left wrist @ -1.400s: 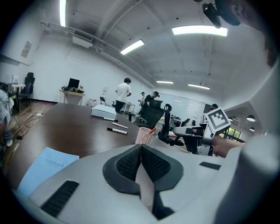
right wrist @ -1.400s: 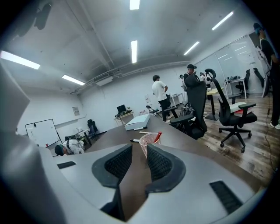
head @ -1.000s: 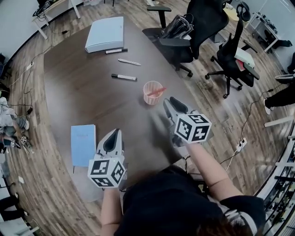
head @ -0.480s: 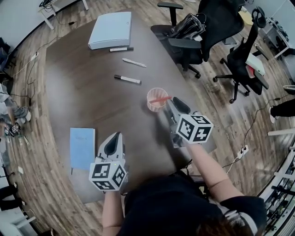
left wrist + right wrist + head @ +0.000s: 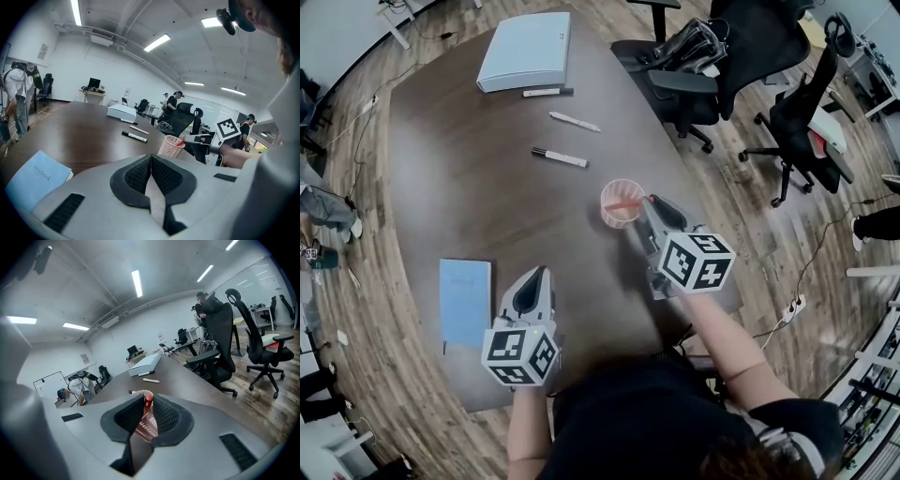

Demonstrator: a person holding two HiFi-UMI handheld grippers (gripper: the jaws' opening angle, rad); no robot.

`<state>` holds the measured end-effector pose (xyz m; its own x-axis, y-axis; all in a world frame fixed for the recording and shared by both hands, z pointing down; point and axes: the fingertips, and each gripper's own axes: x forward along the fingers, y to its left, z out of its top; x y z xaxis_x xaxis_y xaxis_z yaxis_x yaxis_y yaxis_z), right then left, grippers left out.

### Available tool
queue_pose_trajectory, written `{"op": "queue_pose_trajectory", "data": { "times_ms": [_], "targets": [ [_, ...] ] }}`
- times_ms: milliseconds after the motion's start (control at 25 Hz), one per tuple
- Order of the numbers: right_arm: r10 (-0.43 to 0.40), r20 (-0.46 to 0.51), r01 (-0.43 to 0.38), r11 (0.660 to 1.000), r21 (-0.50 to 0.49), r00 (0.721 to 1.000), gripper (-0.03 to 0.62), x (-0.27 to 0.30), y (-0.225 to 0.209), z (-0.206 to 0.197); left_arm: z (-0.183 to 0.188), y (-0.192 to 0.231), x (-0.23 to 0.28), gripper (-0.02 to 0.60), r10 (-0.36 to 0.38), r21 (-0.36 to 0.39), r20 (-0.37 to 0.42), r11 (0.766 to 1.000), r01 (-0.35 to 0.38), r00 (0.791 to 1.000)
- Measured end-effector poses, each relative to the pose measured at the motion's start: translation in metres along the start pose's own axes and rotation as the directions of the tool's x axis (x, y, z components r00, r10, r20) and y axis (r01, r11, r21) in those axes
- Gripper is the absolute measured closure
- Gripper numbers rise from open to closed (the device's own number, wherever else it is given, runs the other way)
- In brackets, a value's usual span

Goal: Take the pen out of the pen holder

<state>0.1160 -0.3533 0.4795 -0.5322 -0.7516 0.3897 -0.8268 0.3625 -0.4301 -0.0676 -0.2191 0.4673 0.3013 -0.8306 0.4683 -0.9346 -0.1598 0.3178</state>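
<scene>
Plainly, the red pen (image 5: 625, 203) leans across the pink mesh pen holder (image 5: 614, 218) on the dark brown desk (image 5: 469, 187). Its long axis slants up toward the right hand-held gripper (image 5: 651, 201), which meets its upper end just past the rim. Those jaws have just been closing and appear to pinch that end between the pads. Left hand-held gripper (image 5: 534, 274): jaws together, empty, well apart from the holder. Judgement: withdrawal should follow the pen's slant.

One red pen (image 5: 623, 203), three loose pens (image 5: 560, 157), one holder (image 5: 613, 217), notebook (image 5: 465, 302), box (image 5: 525, 52)
</scene>
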Motion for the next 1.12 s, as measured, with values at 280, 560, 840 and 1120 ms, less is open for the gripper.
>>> {"op": "queue_pose_trajectory", "data": {
  "times_ms": [280, 560, 840, 1120],
  "targets": [
    [0.026, 0.013, -0.026, 0.999, -0.033, 1.000, 0.530, -0.002, 0.009, 0.003, 0.000, 0.002, -0.002, 0.552, 0.002, 0.000, 0.003, 1.000, -0.002, 1.000],
    [0.042, 0.114, -0.035, 0.997, -0.063, 0.993, 0.533, -0.019, 0.024, 0.025, 0.004, 0.011, -0.015, 0.552, 0.015, 0.000, 0.029, 1.000, -0.015, 0.999],
    [0.093, 0.218, -0.070, 0.991, -0.110, 0.971, 0.533, -0.050, 0.053, 0.051, 0.009, 0.016, -0.040, 0.552, 0.020, -0.021, 0.072, 1.000, -0.018, 0.997],
    [0.232, 0.282, -0.205, 0.971, -0.119, 0.931, 0.533, -0.081, 0.097, 0.063, 0.007, 0.025, -0.061, 0.552, 0.043, -0.021, 0.104, 0.999, -0.041, 0.994]
  ]
}}
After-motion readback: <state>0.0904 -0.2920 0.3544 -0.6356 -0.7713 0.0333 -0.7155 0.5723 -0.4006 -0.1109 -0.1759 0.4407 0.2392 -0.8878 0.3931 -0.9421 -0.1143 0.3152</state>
